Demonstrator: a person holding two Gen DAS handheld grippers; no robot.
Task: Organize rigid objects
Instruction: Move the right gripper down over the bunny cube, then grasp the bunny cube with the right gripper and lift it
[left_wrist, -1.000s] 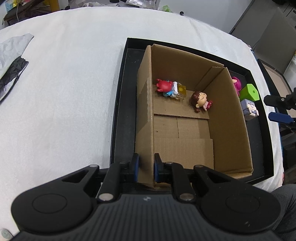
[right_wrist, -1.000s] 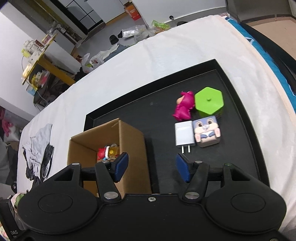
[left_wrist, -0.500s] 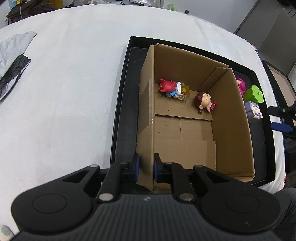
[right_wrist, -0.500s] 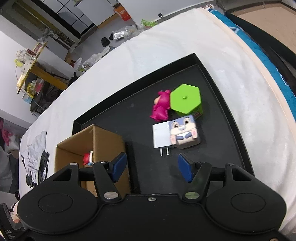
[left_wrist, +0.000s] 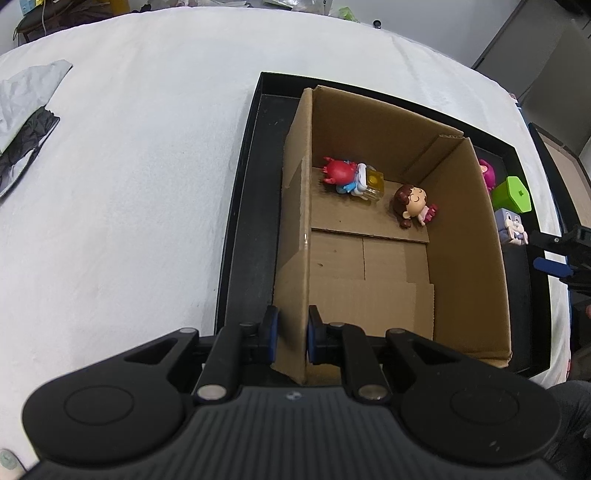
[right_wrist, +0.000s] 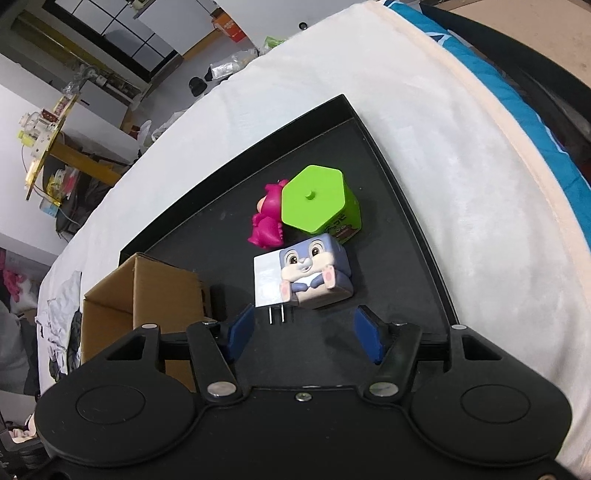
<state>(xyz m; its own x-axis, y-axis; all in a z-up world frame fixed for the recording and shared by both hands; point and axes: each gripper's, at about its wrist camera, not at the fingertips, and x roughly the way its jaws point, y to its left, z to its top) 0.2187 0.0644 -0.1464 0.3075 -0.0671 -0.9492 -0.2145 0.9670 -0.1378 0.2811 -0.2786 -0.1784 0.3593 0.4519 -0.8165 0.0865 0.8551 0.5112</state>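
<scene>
A grey-and-black garment (left_wrist: 26, 122) lies on the white tablecloth (left_wrist: 129, 184).

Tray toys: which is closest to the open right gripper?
The bunny cube, beside the white charger; the green hexagonal box and pink figurine sit behind it.

We see the open cardboard box (left_wrist: 369, 273) standing in our black tray (right_wrist: 417, 236), two figurines lying inside; beside it cluster a rabbit cube (right_wrist: 314, 273), white charger (right_wrist: 266, 282), green hexagonal box (right_wrist: 314, 201) and pink figurine (right_wrist: 266, 221).
</scene>
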